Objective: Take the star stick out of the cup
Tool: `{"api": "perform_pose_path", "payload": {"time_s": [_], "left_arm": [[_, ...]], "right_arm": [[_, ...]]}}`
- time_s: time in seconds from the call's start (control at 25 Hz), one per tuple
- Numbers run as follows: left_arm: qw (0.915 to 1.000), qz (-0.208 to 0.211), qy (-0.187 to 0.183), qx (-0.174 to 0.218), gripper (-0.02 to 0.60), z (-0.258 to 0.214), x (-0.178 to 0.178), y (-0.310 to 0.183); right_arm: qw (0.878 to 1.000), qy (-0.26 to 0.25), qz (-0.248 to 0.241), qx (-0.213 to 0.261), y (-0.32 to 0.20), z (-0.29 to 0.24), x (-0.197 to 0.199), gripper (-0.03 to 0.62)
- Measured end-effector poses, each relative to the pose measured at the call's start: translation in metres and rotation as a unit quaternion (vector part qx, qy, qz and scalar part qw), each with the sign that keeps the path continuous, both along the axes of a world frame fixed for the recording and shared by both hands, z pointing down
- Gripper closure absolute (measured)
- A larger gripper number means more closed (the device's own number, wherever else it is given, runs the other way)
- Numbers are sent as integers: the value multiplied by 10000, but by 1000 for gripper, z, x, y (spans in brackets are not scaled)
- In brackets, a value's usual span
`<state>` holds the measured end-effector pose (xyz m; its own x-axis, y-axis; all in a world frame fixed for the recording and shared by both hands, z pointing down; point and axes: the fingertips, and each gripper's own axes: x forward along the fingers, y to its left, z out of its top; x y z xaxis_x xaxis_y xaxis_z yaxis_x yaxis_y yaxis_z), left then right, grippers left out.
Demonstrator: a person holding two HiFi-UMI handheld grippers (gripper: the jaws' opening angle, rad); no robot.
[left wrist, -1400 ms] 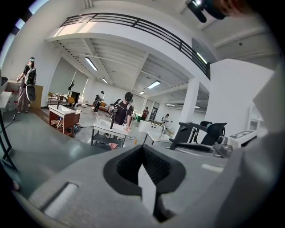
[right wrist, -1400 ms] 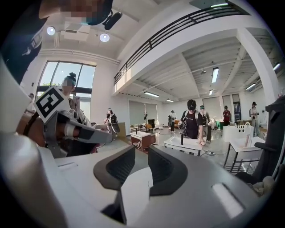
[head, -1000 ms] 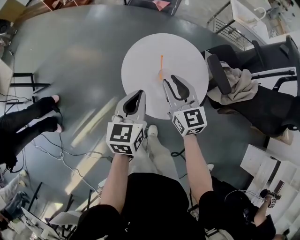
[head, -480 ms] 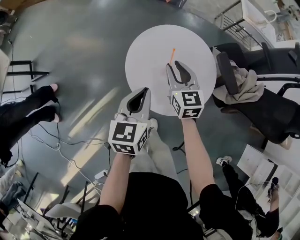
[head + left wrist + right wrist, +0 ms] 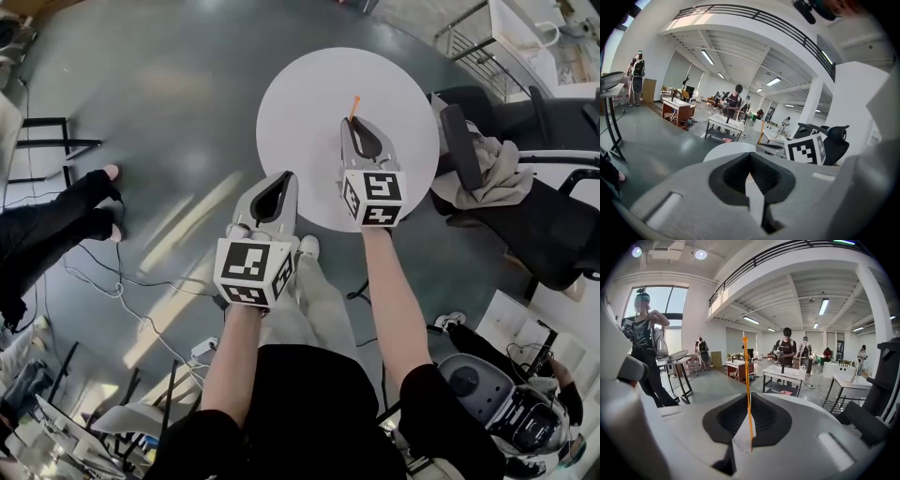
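Note:
A thin orange star stick (image 5: 353, 105) stands up from the round white table (image 5: 300, 103); no cup shows. My right gripper (image 5: 355, 124) reaches over the table, and its jaws are closing with the stick between them. In the right gripper view the stick (image 5: 746, 366) rises straight up out of the pinched fingertips of the right gripper (image 5: 749, 397). My left gripper (image 5: 285, 178) hangs at the table's near edge, shut and holding nothing; the left gripper view shows the left gripper's (image 5: 751, 154) jaws meeting with nothing between them.
Black office chairs (image 5: 534, 178) with a beige cloth (image 5: 487, 164) stand close to the table's right. A person's dark legs (image 5: 56, 225) and cables (image 5: 122, 291) are on the grey floor at left. Work tables and people stand far back (image 5: 787, 366).
My right gripper has moved forward to the stick, and its wide jaws have come together round it. The left gripper has barely moved.

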<state>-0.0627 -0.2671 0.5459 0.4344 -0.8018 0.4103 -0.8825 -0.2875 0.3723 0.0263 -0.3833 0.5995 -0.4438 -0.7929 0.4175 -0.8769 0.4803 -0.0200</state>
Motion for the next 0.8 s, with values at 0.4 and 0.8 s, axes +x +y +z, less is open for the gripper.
{"api": "perform_pose_path", "payload": {"time_s": [0.4,0.8], "left_arm": [[9999,-127,70,64,578,-14,-13,-1],[9995,-49,88,301,578,-40,8,-2]], "right_arm": [[9995,-194,154,171,6,-22,1,583],[9933,-768,593,624,30,-78,33,579]]}}
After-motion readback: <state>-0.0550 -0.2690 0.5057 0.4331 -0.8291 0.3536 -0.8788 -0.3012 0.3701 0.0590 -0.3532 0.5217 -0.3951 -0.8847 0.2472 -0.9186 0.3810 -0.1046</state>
